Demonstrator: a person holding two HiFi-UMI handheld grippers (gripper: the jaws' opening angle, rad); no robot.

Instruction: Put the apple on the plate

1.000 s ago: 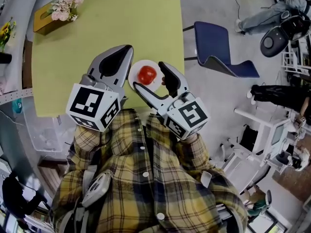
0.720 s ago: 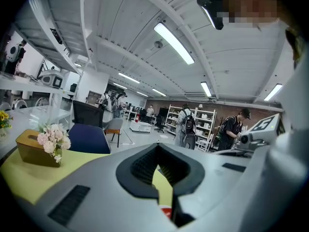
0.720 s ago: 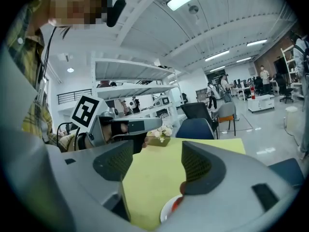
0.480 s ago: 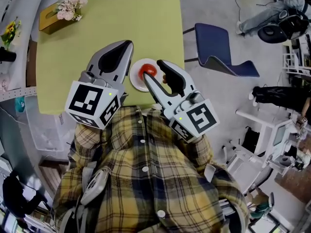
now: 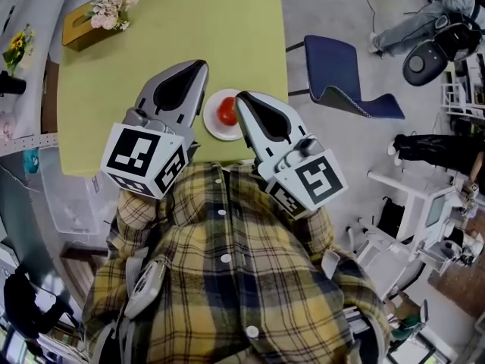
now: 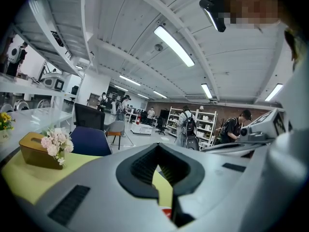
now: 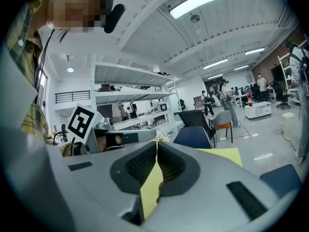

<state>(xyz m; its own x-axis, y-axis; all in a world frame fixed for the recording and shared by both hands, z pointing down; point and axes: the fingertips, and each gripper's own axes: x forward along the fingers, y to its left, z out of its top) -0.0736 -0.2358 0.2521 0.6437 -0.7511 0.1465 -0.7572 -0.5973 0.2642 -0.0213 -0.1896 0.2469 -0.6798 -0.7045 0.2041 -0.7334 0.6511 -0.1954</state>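
1. Right gripper (image 5: 243, 98): its jaws have just been closing and now meet tip to tip, with nothing between them. In its own view (image 7: 157, 145) only a strip of table shows through the slit lower down.
2. Left gripper (image 5: 201, 67): jaws together as well, empty; its own view (image 6: 157, 147) shows the pads closed on each other.
3. The apple (image 5: 226, 111) sits on the plate (image 5: 215, 132), about mid-plate. The plate lies at the near edge of the table (image 5: 151, 44), toward the near right corner. Neither gripper touches the apple. From the head view the right gripper's tip shows over the plate's right rim, the left one off its far left side.
4. Judged from this, the task looks done: the apple rests where it should.
5. Handling, as a judgement:
   - The apple looks firm, round and smooth-skinned, so it should bear a steady squeeze but may slip or roll.
   - It is best held across its widest part, pads on opposite sides, not near the stem or the bottom.
   - Too hard a pinch could bruise it.
   - The plate looks light and could slide toward the near edge if nudged.
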